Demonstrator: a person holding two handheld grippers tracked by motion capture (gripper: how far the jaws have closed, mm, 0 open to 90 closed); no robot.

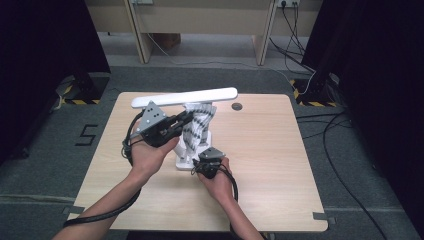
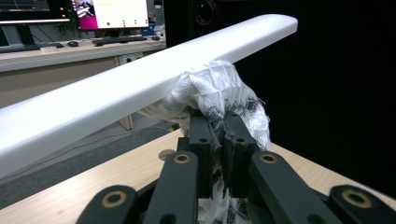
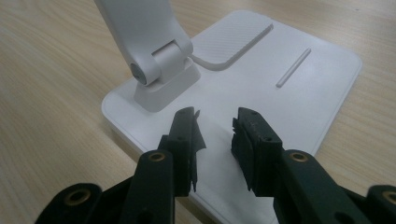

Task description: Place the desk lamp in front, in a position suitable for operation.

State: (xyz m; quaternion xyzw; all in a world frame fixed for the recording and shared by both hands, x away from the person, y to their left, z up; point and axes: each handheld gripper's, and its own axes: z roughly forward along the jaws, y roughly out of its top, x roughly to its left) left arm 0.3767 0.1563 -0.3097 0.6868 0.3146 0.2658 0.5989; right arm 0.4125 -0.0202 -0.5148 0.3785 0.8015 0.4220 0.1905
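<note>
Left tool (image 1: 184, 121) clamped on cloth (image 2: 219, 91), wiping under lamp bar (image 2: 140, 86); right tool (image 3: 215, 122) part-open, empty, over lamp base (image 3: 299, 98) — keep cloth pressed against the bar, base steadied

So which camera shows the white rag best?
The left gripper view: the rag is close up, pinched in the left gripper and pressed under the lamp's bar. The high view shows it small, draped by the lamp's arm.
</note>
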